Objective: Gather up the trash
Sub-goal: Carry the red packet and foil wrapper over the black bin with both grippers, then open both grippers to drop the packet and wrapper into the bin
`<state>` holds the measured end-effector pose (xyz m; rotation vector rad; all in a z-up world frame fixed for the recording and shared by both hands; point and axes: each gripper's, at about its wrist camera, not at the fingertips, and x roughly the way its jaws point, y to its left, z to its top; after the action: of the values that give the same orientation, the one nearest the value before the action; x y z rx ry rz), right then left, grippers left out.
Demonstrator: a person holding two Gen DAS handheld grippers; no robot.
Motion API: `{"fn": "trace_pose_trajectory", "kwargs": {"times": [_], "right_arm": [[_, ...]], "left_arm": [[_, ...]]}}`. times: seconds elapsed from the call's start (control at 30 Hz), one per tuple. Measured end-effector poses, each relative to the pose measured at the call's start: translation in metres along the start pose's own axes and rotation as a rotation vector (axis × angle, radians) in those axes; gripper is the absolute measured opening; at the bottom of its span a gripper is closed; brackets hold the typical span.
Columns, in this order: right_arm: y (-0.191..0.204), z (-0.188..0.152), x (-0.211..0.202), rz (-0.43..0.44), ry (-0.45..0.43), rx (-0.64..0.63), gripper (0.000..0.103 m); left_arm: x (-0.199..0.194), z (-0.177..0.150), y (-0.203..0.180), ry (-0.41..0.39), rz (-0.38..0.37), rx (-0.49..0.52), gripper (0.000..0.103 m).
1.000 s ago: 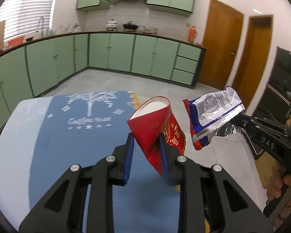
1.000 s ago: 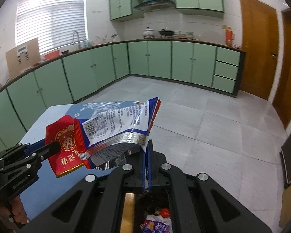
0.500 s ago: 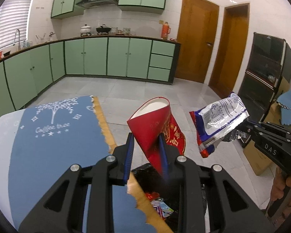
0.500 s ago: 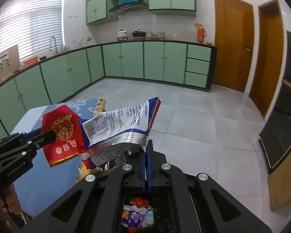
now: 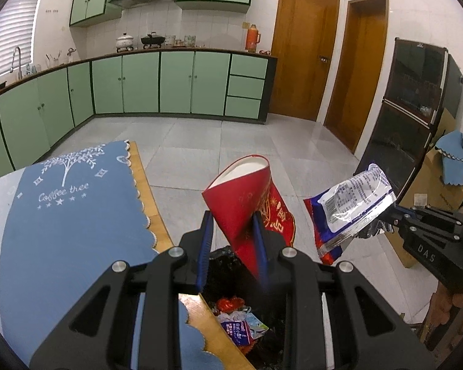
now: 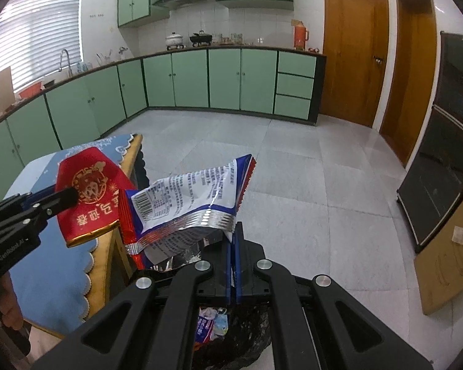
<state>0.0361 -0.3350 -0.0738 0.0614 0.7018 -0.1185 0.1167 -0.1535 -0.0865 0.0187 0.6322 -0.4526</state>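
Observation:
My left gripper (image 5: 233, 225) is shut on a folded red paper packet (image 5: 242, 197) with gold print and holds it in the air above a black-lined trash bin (image 5: 231, 280). The packet also shows in the right wrist view (image 6: 86, 191). My right gripper (image 6: 233, 240) is shut on a crumpled blue, white and silver snack wrapper (image 6: 194, 200) and holds it over the same bin (image 6: 231, 336). The wrapper shows at the right of the left wrist view (image 5: 348, 206). Several wrappers lie in the bin.
A table with a blue cloth (image 5: 68, 215) and a wooden edge (image 5: 157, 215) stands just left of the bin. Grey tiled floor (image 6: 308, 185) lies beyond. Green cabinets (image 5: 176, 83), wooden doors (image 5: 302, 64), a dark cabinet (image 6: 447, 154) and flat cardboard (image 6: 447, 265) ring the room.
Both grippers have swung right, off the blue table cloth, carrying their trash. The open bin now lies under both of them. Both grips are unchanged.

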Motion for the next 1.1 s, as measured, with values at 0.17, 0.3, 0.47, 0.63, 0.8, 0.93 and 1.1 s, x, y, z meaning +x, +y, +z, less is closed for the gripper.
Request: {"fn": "trace_pose_trajectory", "kwargs": {"times": [0.17, 0.3, 0.47, 0.63, 0.8, 0.93, 1.1], "right_arm": [[-0.002, -0.01, 0.014, 0.0, 0.052, 0.004, 0.002], [-0.004, -0.024, 0.027, -0.003, 0.1, 0.01, 0.002], [-0.005, -0.03, 0.033, -0.008, 0.131, 0.017, 0.004], [-0.003, -0.029, 0.035, -0.01, 0.134, 0.003, 0.016], [-0.001, -0.033, 0.042, 0.0, 0.16, 0.0, 0.019], [0.0, -0.039, 0.048, 0.003, 0.187, -0.008, 0.027], [0.005, -0.038, 0.046, -0.008, 0.187, -0.031, 0.058]], "left_arm": [[0.011, -0.005, 0.001, 0.042, -0.01, -0.002, 0.025], [0.019, -0.011, 0.003, 0.079, -0.014, -0.007, 0.025], [0.024, -0.013, 0.005, 0.102, -0.014, -0.006, 0.029], [0.023, -0.013, 0.004, 0.096, -0.017, 0.001, 0.041], [0.02, -0.011, 0.008, 0.084, -0.008, -0.01, 0.041], [0.013, -0.008, 0.011, 0.065, 0.001, -0.021, 0.042], [0.006, -0.005, 0.017, 0.047, 0.013, -0.035, 0.044]]}}
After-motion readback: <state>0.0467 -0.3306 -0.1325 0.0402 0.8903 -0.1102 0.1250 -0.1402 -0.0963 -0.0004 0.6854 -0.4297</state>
